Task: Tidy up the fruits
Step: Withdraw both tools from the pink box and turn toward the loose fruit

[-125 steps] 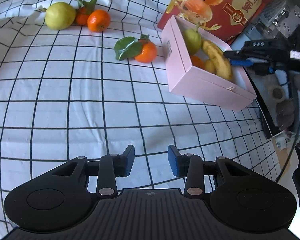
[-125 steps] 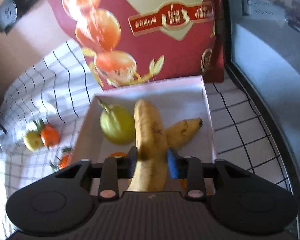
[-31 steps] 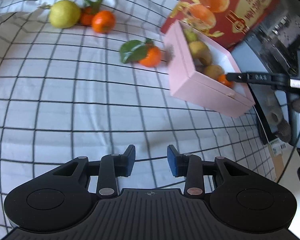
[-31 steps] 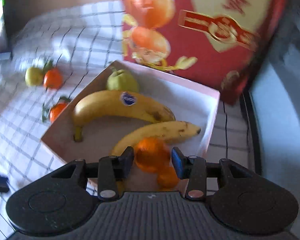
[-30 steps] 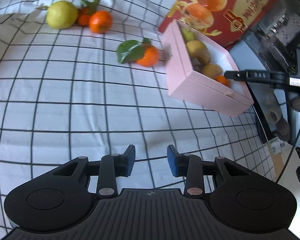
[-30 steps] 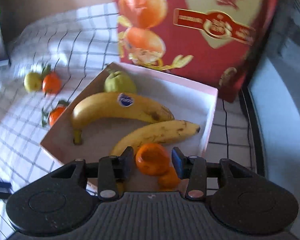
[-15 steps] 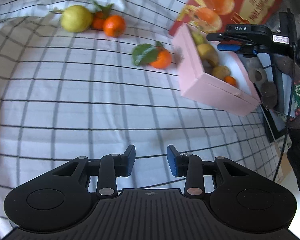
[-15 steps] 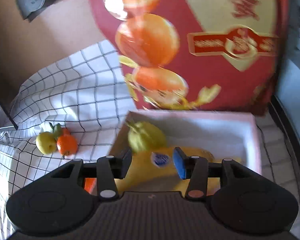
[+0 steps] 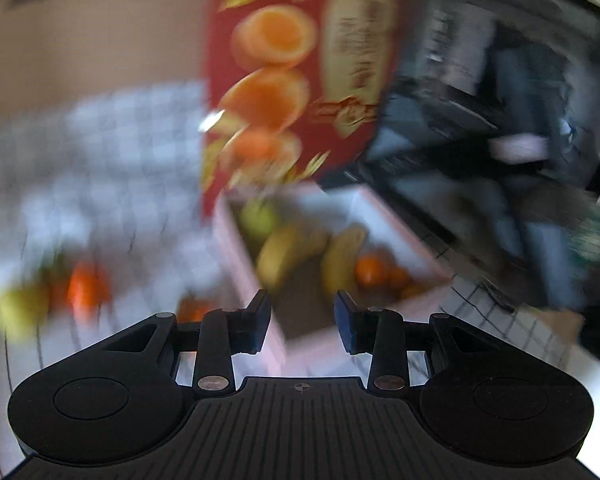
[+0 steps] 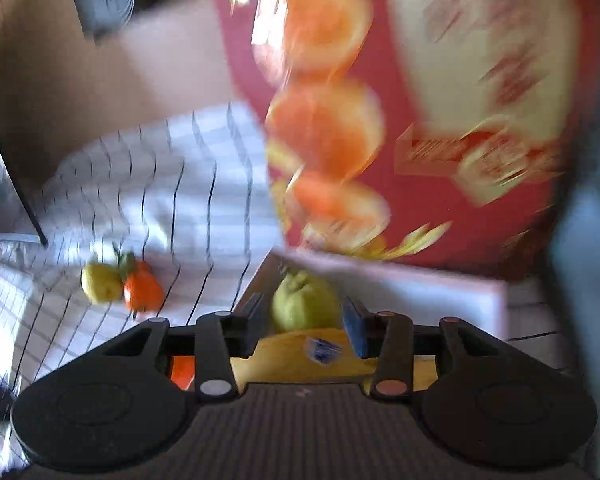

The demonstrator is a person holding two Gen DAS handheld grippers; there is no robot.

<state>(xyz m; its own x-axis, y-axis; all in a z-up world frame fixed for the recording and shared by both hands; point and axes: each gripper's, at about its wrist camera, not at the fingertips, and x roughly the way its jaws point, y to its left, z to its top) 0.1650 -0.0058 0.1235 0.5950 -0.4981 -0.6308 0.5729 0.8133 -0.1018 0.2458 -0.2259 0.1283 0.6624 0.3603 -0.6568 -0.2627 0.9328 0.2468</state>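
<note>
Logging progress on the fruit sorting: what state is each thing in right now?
Pink rectangular box: open, holding fruit.
Yellow bananas: inside box.
Green pear: inside box.
Orange tangerine: loose on checked cloth.
Left tongs: empty, opening.
Right tongs: empty, closing.

Heavy motion blur, both wrist views; daylight, fisheye bending at edges.
Black gripper bodies stay sharp; beyond the fingers, red printed carton (image 9: pixel 296 80) and white black-gridded cloth (image 10: pixel 160 184) smear, with glare patches.

Motion blur smears the red carton (image 9: pixel 300 80) lettering (unreadable in both views) and the loose fruit (image 9: pixel 52 300).
</note>
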